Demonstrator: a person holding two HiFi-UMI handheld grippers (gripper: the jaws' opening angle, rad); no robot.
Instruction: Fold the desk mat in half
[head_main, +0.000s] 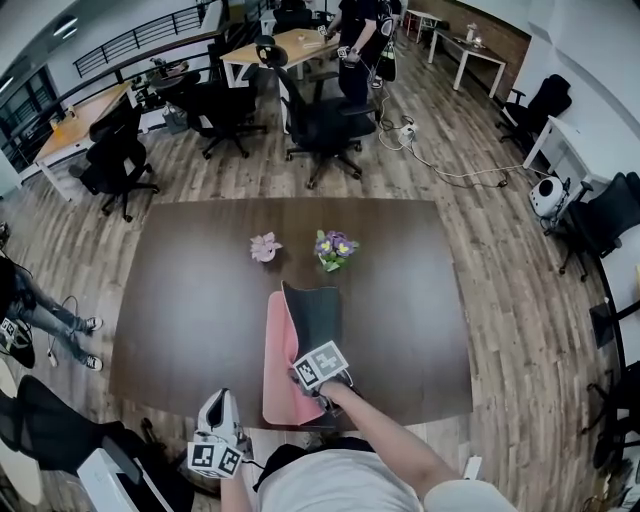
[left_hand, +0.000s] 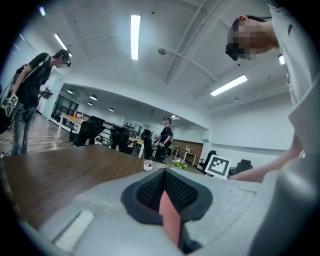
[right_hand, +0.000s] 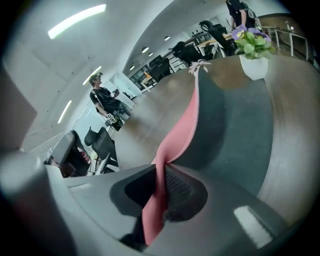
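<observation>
The desk mat (head_main: 281, 362) lies on the near middle of the brown table (head_main: 190, 300), pink side up. Its dark grey underside (head_main: 316, 315) stands turned up along the right. My right gripper (head_main: 303, 380) is shut on the mat's near right edge; in the right gripper view the pink sheet (right_hand: 182, 130) runs between the pads (right_hand: 176, 186) and on towards the camera. My left gripper (head_main: 222, 398) sits at the table's front edge, left of the mat. Its jaws (left_hand: 164, 187) are closed with a pink strip of mat between them; the link to the mat is hidden.
A small pot of purple flowers (head_main: 336, 248) and a pink flower piece (head_main: 264, 246) stand just beyond the mat's far end. Office chairs (head_main: 325, 125) and desks fill the floor past the table. A person stands by the far desks (head_main: 358, 40), another sits at the left (head_main: 35, 310).
</observation>
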